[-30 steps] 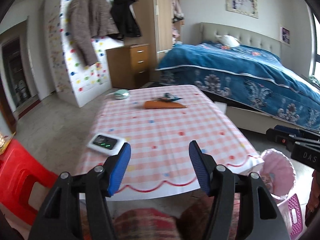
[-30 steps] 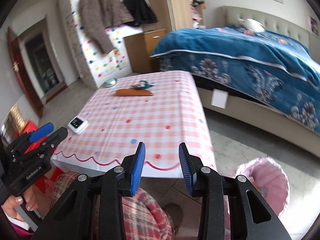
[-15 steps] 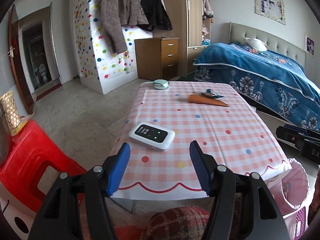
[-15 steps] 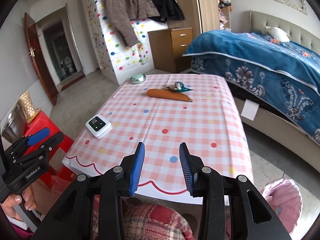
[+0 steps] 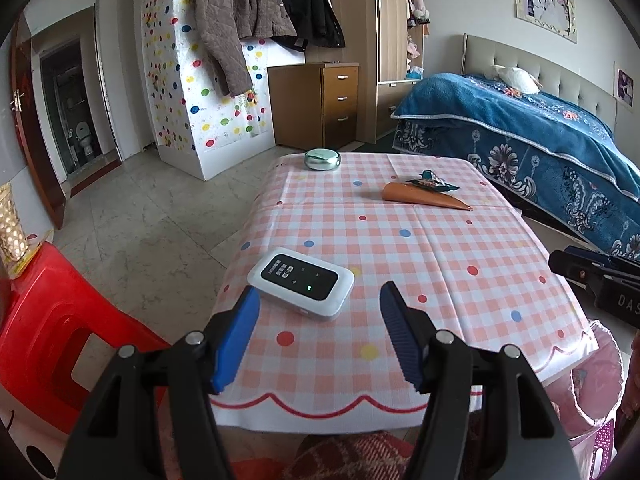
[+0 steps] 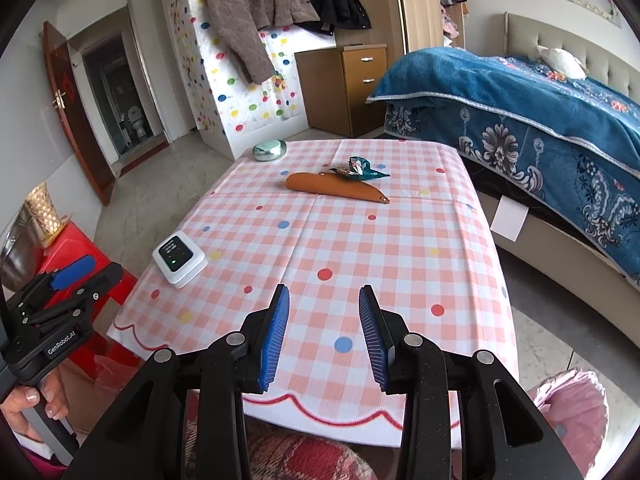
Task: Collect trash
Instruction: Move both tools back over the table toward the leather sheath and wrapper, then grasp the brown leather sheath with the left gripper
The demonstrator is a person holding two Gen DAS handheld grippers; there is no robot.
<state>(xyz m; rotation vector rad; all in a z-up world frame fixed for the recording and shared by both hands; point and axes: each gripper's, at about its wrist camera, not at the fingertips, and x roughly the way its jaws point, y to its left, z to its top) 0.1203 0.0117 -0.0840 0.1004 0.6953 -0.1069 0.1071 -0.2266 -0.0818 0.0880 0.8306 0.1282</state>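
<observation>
Blue-padded left gripper [image 5: 316, 316]: we hold it wide apart and empty at the near edge of the table, its fingers framing the white device.
Blue-padded right gripper [image 6: 322, 318]: we hold it over the near middle of the cloth, jaws parted more narrowly than the left, nothing between them.
Pink-and-white checked tablecloth with coloured dots [image 5: 420, 260]: it covers the whole table and ends in a red scalloped hem on our side.
White rectangular device with a black face and green light [image 5: 301, 282]: it lies flat near the left front corner, just beyond our left fingertips.
Pink plastic bin with a pink liner [image 6: 572, 404]: on the floor to our right, below the table's near corner.
Red plastic stool [image 5: 44, 328]: on the floor to our left, beside the table.
Orange-brown leather pointed sheath [image 6: 336, 188]: it lies flat across the far half of the table.
Crumpled teal and brown foil wrapper [image 6: 358, 170]: the trash; we see it twisted and shiny, lying on the cloth at the far side, touching the back of the sheath, well apart from both grippers.
Round pale-green tin [image 5: 322, 159]: at the far left corner.
Blue patterned bed cover [image 5: 520, 128]: beyond the table on the right.
Change from a second ago: both our grippers have come forward and the left has swung leftward, so the device now sits between its fingers; jaw widths unchanged.
</observation>
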